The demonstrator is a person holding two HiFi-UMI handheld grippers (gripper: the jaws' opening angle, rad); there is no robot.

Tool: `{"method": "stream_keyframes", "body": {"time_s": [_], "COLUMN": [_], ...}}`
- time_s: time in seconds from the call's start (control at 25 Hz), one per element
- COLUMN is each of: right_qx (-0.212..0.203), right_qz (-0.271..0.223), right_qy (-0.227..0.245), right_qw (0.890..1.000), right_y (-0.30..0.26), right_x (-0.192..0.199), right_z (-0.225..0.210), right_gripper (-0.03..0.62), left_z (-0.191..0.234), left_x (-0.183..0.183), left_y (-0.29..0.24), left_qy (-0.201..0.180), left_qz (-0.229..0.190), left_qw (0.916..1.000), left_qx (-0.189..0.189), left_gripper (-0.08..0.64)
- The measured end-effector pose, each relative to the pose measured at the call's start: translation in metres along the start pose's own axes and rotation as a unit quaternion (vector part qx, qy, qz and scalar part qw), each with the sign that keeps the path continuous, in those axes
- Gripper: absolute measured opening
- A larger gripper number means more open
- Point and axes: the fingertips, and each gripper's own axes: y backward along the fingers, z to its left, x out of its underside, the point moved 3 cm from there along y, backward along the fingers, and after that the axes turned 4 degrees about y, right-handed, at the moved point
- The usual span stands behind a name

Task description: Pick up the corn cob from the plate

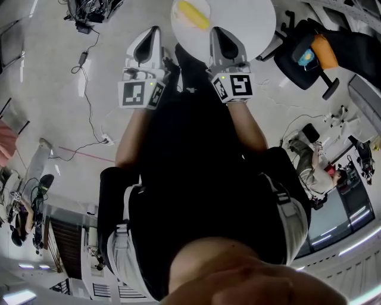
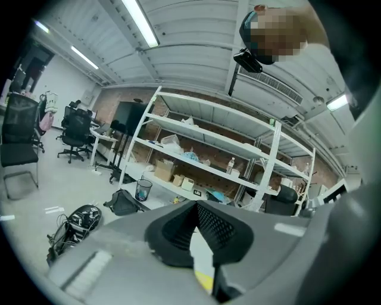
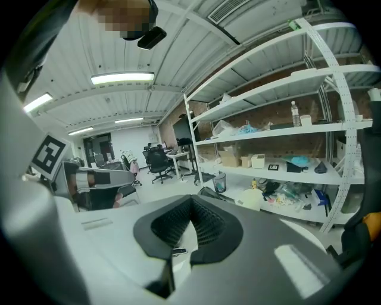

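Observation:
A yellow corn cob (image 1: 193, 15) lies on a round white surface (image 1: 256, 24) at the top of the head view; I cannot tell a plate apart from it. Both grippers are held side by side in front of the person, pointing toward that surface. The left gripper (image 1: 156, 30) is shut and empty, just left of the white edge. The right gripper (image 1: 215, 31) is shut and empty too, its tip over the white surface just below and right of the cob. In the left gripper view, a sliver of yellow (image 2: 205, 280) shows below the closed left gripper (image 2: 195, 205). The right gripper (image 3: 190, 199) shows white beneath it.
A black office chair (image 1: 309, 56) with orange and blue items stands right of the white surface. Cables (image 1: 83, 59) run over the floor at left. A white shelving rack (image 2: 208, 149) (image 3: 286, 131) with boxes stands ahead, a dark bag (image 2: 74, 223) on the floor. A person (image 1: 312, 167) sits at right.

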Motion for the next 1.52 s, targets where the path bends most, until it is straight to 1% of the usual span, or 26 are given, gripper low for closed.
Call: {"method": "stream_keyframes", "body": {"time_s": [0.28, 0.48, 0.64, 0.84, 1.04, 1.32, 1.44, 1.52], "right_qx": [-0.006, -0.015, -0.020, -0.028, -0.030, -0.030, -0.030, -0.030], "right_qz": [0.025, 0.039, 0.050, 0.065, 0.079, 0.099, 0.112, 0.119], "right_qy": [-0.007, -0.007, -0.005, -0.008, -0.005, -0.004, -0.005, -0.006], "right_qw": [1.000, 0.999, 0.999, 0.997, 0.996, 0.995, 0.993, 0.992], "right_y": [-0.016, -0.026, -0.032, -0.042, -0.054, -0.067, -0.074, -0.078], "right_x": [0.023, 0.036, 0.045, 0.056, 0.067, 0.072, 0.078, 0.082], "right_z": [-0.007, -0.008, -0.012, -0.016, -0.021, -0.026, -0.030, -0.032], "right_gripper": [0.008, 0.008, 0.008, 0.008, 0.009, 0.012, 0.035, 0.037], "left_z": [0.009, 0.017, 0.021, 0.023, 0.031, 0.039, 0.042, 0.045], "left_x": [0.017, 0.027, 0.037, 0.040, 0.051, 0.053, 0.054, 0.055], "left_y": [-0.014, -0.020, -0.027, -0.037, -0.049, -0.063, -0.071, -0.074], "left_qy": [0.012, 0.023, 0.026, 0.036, 0.044, 0.052, 0.053, 0.055], "left_qz": [0.012, 0.010, 0.027, 0.013, 0.021, 0.031, 0.035, 0.036], "left_qw": [0.9998, 0.9996, 0.9990, 0.9991, 0.9985, 0.9978, 0.9976, 0.9975], "left_qx": [-0.010, -0.015, -0.027, -0.019, -0.023, -0.027, -0.029, -0.027], "left_gripper": [0.002, 0.003, 0.003, 0.003, 0.003, 0.003, 0.003, 0.003]}}
